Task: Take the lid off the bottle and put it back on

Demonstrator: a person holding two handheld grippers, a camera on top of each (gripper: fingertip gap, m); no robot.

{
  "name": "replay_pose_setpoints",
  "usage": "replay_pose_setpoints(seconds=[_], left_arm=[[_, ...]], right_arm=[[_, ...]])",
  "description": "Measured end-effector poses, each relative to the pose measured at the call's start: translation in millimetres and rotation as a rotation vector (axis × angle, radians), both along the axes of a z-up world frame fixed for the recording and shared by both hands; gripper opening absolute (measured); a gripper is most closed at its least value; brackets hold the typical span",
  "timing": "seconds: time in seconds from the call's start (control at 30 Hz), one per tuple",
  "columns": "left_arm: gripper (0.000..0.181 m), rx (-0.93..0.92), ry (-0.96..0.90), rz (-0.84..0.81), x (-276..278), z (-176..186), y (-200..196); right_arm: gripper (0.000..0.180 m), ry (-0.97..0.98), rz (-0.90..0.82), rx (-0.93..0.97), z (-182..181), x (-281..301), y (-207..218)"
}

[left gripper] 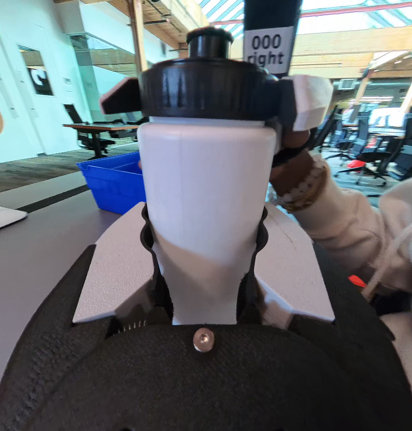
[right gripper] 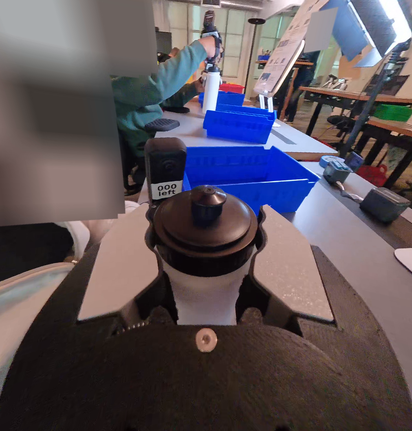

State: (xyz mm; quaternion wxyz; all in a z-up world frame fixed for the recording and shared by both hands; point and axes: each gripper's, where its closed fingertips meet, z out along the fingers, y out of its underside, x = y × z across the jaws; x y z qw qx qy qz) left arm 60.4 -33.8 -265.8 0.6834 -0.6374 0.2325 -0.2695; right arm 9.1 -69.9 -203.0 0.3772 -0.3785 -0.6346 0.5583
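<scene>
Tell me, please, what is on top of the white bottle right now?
A black lid with a spout sits on the white bottle, gripped at its sides by the right gripper. The bottle's mouth and contents are covered by the lid, so they cannot be seen.

Left gripper (left gripper: 204, 233): pale grey angular plastic fingers (left gripper: 121, 263) with wavy black rubber pads, black textured printed body, one silver hex screw (left gripper: 203, 339) at centre. Right gripper (right gripper: 204, 235): same build, own silver screw (right gripper: 206, 339), small spring coil beside the finger base. Wearer's cream sweatshirt sleeve (left gripper: 340, 233) with drawstring, beaded bracelets (left gripper: 300, 189) at the wrist.
</scene>
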Motion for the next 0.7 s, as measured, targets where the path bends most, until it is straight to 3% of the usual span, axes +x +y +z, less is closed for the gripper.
replay_pose_setpoints(seconds=[0.3, 0.37, 0.47, 0.57, 0.7], left_arm=[[0.088, 0.027, 0.045, 0.131, -10, 0, 8], [0.088, 0.029, 0.046, 0.13, -11, 0, 8], [0.088, -0.01, -0.003, 0.039, -5, 0, 4], [0.088, -0.007, -0.007, 0.016, -2, 0, 1], [0.088, 0.016, 0.025, 0.14, -14, 0, 10]], right_arm=[[0.084, 0.059, -0.541, 0.014, 2, -9, 23], [0.085, 0.047, -0.49, 0.088, 0, -9, 19], [0.098, 0.043, -0.262, 0.171, -3, -7, 10], [0.085, 0.026, -0.112, 0.083, 1, -3, 5], [0.079, 0.056, -0.249, 0.05, 1, -8, 15]])
